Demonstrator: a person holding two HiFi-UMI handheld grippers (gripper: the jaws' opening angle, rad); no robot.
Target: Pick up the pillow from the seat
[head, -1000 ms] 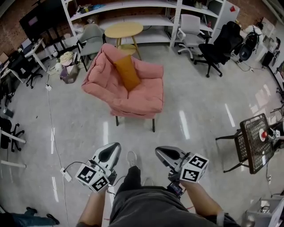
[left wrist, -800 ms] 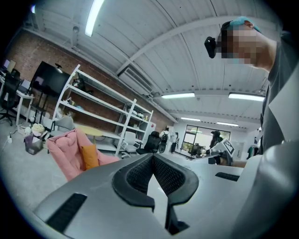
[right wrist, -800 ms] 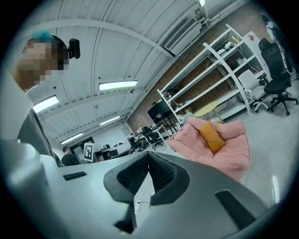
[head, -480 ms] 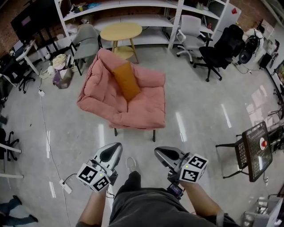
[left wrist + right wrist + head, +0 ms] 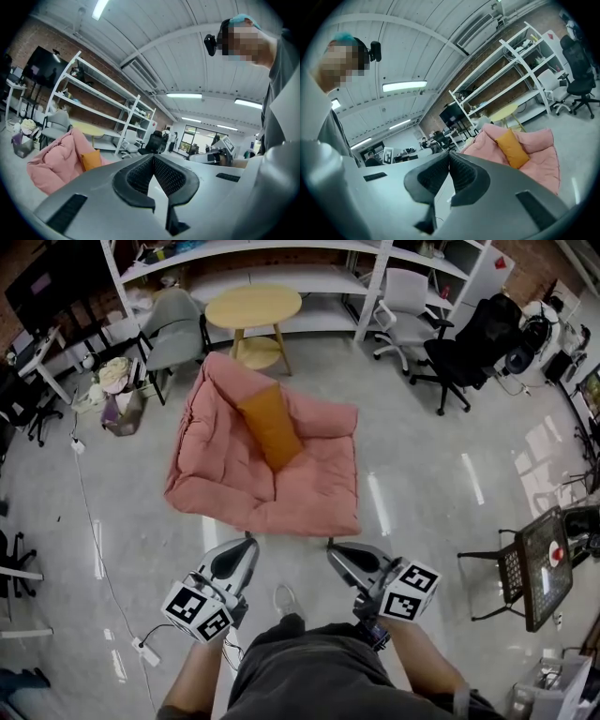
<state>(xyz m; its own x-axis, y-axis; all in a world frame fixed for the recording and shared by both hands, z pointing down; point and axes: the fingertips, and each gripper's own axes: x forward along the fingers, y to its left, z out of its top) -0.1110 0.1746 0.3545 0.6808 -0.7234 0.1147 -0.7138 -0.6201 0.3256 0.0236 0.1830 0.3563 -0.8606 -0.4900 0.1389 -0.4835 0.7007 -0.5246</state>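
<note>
An orange pillow [image 5: 271, 426] leans on the back cushion of a pink padded seat [image 5: 309, 488] in the middle of the head view. It also shows as the pillow [image 5: 92, 159] in the left gripper view and the pillow [image 5: 510, 147] in the right gripper view. My left gripper [image 5: 249, 544] hangs just short of the seat's front edge, jaws shut and empty. My right gripper [image 5: 332, 548] is level with it on the right, also shut with nothing held. Both tips [image 5: 153, 157] [image 5: 449, 153] point toward the seat.
A round wooden table [image 5: 253, 307] and white shelving [image 5: 375, 268] stand behind the seat. Grey chair [image 5: 174, 324] at the back left, black office chair [image 5: 469, 338] at the back right. A black mesh stand [image 5: 534, 559] sits to the right. A cable and power strip [image 5: 142, 650] lie on the floor at left.
I have walked closer: the seat and pillow have moved down toward the grippers, whose tips now reach its front edge. Both grippers stay shut.
</note>
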